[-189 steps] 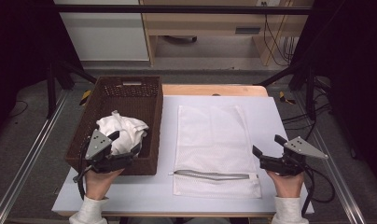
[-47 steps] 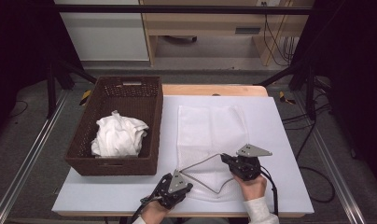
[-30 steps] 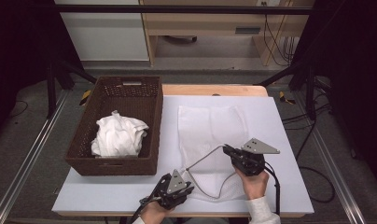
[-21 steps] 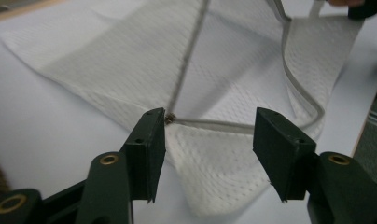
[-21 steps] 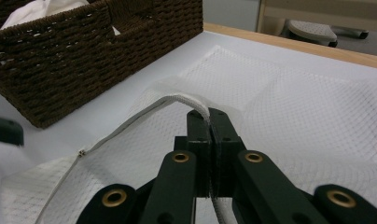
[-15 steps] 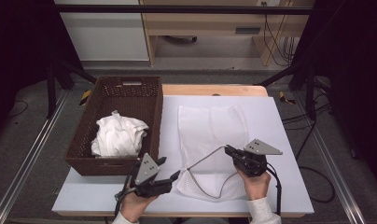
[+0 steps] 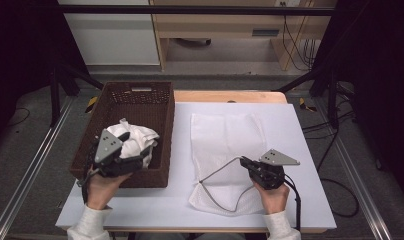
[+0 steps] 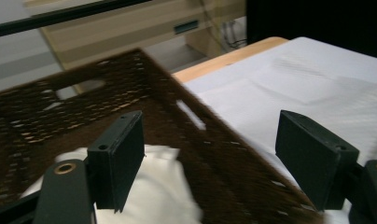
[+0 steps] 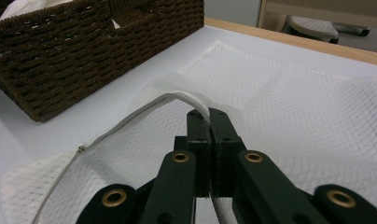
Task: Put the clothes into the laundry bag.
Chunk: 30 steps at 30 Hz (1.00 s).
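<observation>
My left gripper (image 7: pixel 132 162) hangs over the near end of the wicker basket (image 7: pixel 135 95), jaws apart with nothing between them; they have just been opening. In the left gripper view the white cloth (image 8: pixel 154 196) lies directly below and slightly ahead of the jaws, bunched in the basket's near half, while the basket's right wall (image 8: pixel 214 154) runs between them. So the cloth is on my left side and that hand is plainly the nearer one: I judge a straight drop will put the jaws on it.

My right gripper (image 9: pixel 209 122) is clamped on the zipper edge of the mesh laundry bag (image 7: pixel 227 135), lifting that edge so the mouth gapes toward the basket. The bag lies flat on the white table (image 7: pixel 300 150), its long axis running away from me, its open end at my near side. The mouth sits to the right of the basket, well apart from the cloth, so I expect the cloth must travel rightward across the basket's wall and into the held-open gap.
</observation>
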{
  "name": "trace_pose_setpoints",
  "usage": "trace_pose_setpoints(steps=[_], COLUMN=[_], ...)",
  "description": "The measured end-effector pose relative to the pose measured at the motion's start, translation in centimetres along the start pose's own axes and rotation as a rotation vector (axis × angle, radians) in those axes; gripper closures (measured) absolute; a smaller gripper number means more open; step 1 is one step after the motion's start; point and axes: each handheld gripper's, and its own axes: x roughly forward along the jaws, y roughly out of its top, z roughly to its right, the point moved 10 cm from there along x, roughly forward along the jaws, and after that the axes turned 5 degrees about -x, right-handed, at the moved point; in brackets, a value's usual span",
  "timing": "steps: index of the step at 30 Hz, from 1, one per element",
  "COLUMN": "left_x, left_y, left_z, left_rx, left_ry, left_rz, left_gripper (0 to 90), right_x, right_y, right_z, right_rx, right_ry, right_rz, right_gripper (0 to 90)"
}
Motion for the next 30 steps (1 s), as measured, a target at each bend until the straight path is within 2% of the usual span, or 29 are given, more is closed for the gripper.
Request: trace_pose_setpoints(steps=[3, 4, 5, 6, 7, 8, 10, 11, 14, 16, 17, 18, 19, 22, 24, 25, 26, 30], left_x=[1.2, 2.2, 2.2, 3.0, 3.0, 3.5, 4.3, 5.1, 5.7, 6.4, 6.7, 7.3, 7.3, 8.2, 8.7, 8.7, 8.9, 9.3], left_y=[-0.2, -0.8, -0.8, -1.3, -1.3, -1.6, -2.1, -2.6, -3.0, -3.4, -3.6, -4.2, -4.2, -5.3, -6.5, -6.5, -7.2, -7.7], left_z=[-2.9, -4.6, -4.6, -5.6, -5.6, -6.3, -7.4, -7.8, -8.1, -7.9, -7.6, -7.3, -7.3, -6.9, -6.4, -6.4, -6.1, -5.8], left_rx=[-0.048, -0.038, -0.038, -0.032, -0.032, -0.041, -0.02, -0.01, -0.023, -0.042, -0.039, -0.017, -0.017, 0.001, 0.03, 0.03, 0.053, 0.049], left_ry=[0.043, 0.094, 0.094, 0.103, 0.103, 0.097, 0.122, 0.108, 0.098, 0.072, 0.059, 0.064, 0.064, 0.056, 0.052, 0.052, 0.053, 0.043], left_rz=[-0.03, -0.075, -0.075, -0.112, -0.112, -0.136, -0.173, -0.21, -0.24, -0.261, -0.276, -0.31, -0.31, -0.379, -0.444, -0.444, -0.473, -0.487], left_gripper=[19.7, 19.5, 19.1, 18.3, 17.1, 16.9, 16.8, 14.6, 12.6, 10.6, 9.9, 8.8, 8.5, 5.3, 3.4, 3.2, 3.2, 3.4], right_x=[0.0, 0.0, 0.0, 0.0, 0.0, 0.0, 0.0, 0.0, 0.0, 0.1, 0.1, 0.1, 0.1, 0.1, 0.0, 0.0, 0.1, 0.2], right_y=[-0.1, -0.1, -0.1, -0.1, -0.1, -0.2, -0.2, -0.3, -0.3, -0.3, -0.3, -0.4, -0.4, -0.4, -0.5, -0.5, -0.5, -0.6], right_z=[0.0, 0.0, 0.1, 0.1, 0.1, 0.1, 0.1, 0.1, 0.2, 0.2, 0.2, 0.2, 0.2, 0.2, 0.2, 0.2, 0.2, 0.1], right_rx=[0.0, -0.001, -0.002, -0.001, -0.001, 0.001, 0.0, -0.001, 0.003, -0.002, -0.003, -0.002, 0.001, 0.006, 0.005, 0.005, 0.008, 0.0], right_ry=[-0.001, -0.002, -0.004, -0.004, -0.004, -0.004, -0.005, -0.004, -0.002, -0.001, 0.0, 0.0, 0.001, 0.002, 0.003, 0.003, 0.004, 0.01], right_rz=[-0.005, -0.004, -0.005, -0.007, -0.007, -0.011, -0.012, -0.014, -0.016, -0.016, -0.017, -0.019, -0.021, -0.026, -0.028, -0.028, -0.028, -0.033], right_gripper=[88.6, 88.6, 88.6, 88.6, 88.6, 88.6, 88.6, 88.6, 88.6, 88.6, 88.6, 88.6, 88.6, 88.6, 88.6, 88.6, 88.5, 88.4])
